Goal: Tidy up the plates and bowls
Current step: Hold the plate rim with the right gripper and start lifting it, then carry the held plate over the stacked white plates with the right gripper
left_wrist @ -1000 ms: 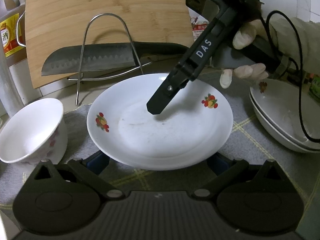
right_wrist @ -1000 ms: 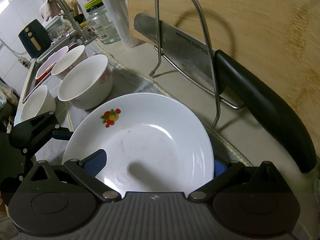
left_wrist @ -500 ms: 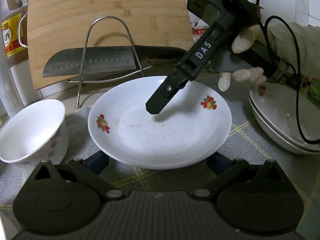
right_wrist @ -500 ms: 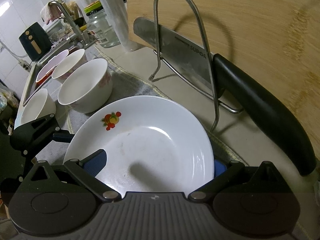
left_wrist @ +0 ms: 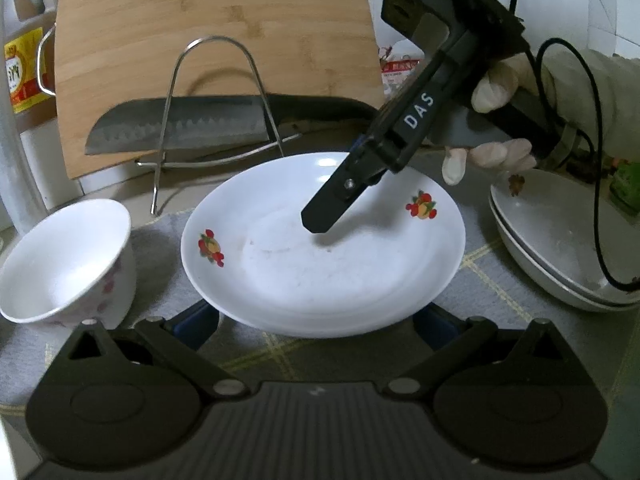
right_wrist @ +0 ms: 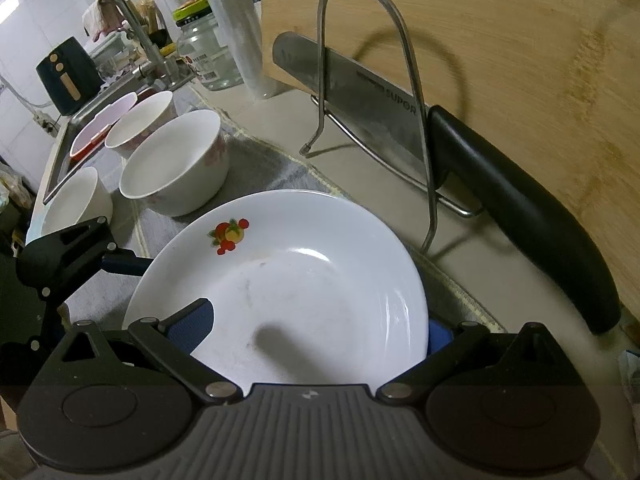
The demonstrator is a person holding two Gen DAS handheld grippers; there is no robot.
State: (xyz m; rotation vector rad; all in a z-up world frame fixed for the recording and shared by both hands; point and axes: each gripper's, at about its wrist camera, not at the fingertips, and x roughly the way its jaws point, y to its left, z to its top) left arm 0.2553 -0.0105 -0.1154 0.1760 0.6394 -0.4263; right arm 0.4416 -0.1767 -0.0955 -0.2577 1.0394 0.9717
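Observation:
A white plate (left_wrist: 320, 264) with fruit prints sits over the grey mat, its near rim above my open left gripper (left_wrist: 316, 320). My right gripper (right_wrist: 316, 332) straddles the plate's (right_wrist: 288, 280) right rim; one finger (left_wrist: 332, 204) lies inside the plate, the other is hidden beneath it. Whether it is pinching the rim I cannot tell. A white bowl (left_wrist: 60, 264) stands left of the plate. Stacked plates (left_wrist: 560, 248) lie at right. In the right wrist view several bowls (right_wrist: 176, 168) stand in a row toward the sink.
A wire stand (left_wrist: 216, 120) holding a cleaver (left_wrist: 180, 128) stands behind the plate, in front of a wooden cutting board (left_wrist: 216, 40). An oil bottle (left_wrist: 24, 60) is at far left. A sink with a faucet (right_wrist: 132, 36) and a glass jar (right_wrist: 204, 56) lie beyond the bowls.
The plate has risen and shifted slightly with the right gripper; the cleaver and stand look a little farther away. The left gripper stays open under the near rim.

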